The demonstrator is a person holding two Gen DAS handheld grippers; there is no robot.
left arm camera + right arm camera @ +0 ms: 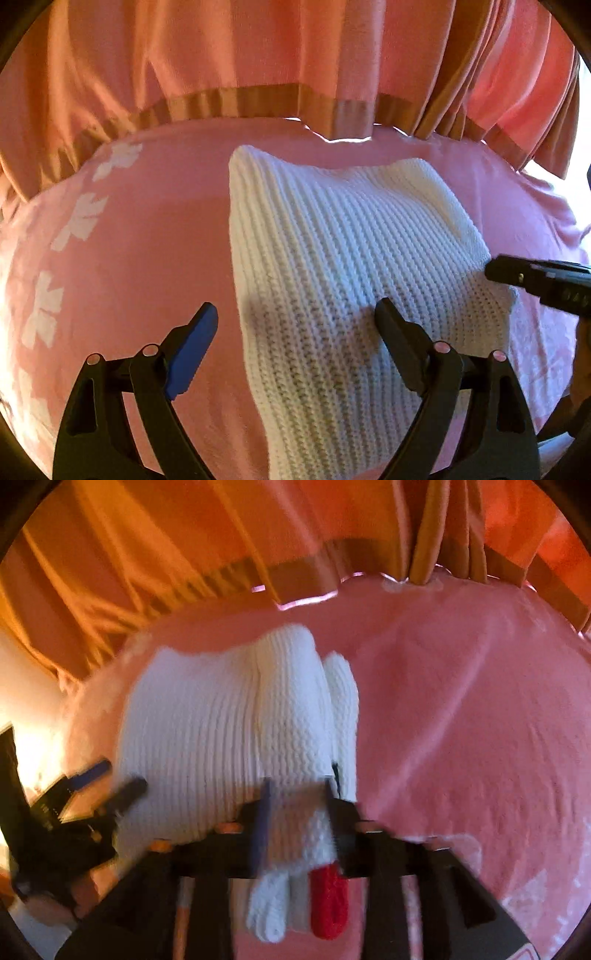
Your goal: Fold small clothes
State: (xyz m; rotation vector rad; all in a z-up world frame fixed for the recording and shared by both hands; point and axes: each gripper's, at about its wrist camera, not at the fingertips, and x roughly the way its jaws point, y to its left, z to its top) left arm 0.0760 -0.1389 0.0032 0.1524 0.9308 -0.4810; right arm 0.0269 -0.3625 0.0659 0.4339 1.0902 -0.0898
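White ribbed knit fills the right claw (297,808) — its two fingers, one with a blue pad (263,823), are clenched on a bunched edge of the small white knitted garment (221,731), and below the pinch hang a white knitted tab and a red knitted loop (328,901). From there the garment spreads up and to the left in long even ribs, with a softer fold along its right side, lying on the pink bed sheet (461,720).

In the left wrist view the left claw (295,321) is spread wide, released and holding nothing. Its blue-padded finger (192,343) hangs over bare pink sheet (155,240), and its black finger (399,339) sits over the near part of the white knit (332,240); whether that finger touches the fabric cannot be told. The garment here is a broad, roughly rectangular panel with a raised corner at the far left and a dip in the far edge. The right claw's black tip (509,273) meets its right edge.

White flower prints (81,218) run along the sheet's left side, and salmon-orange pleated curtains (258,55) with a tan band hang just behind the bed.
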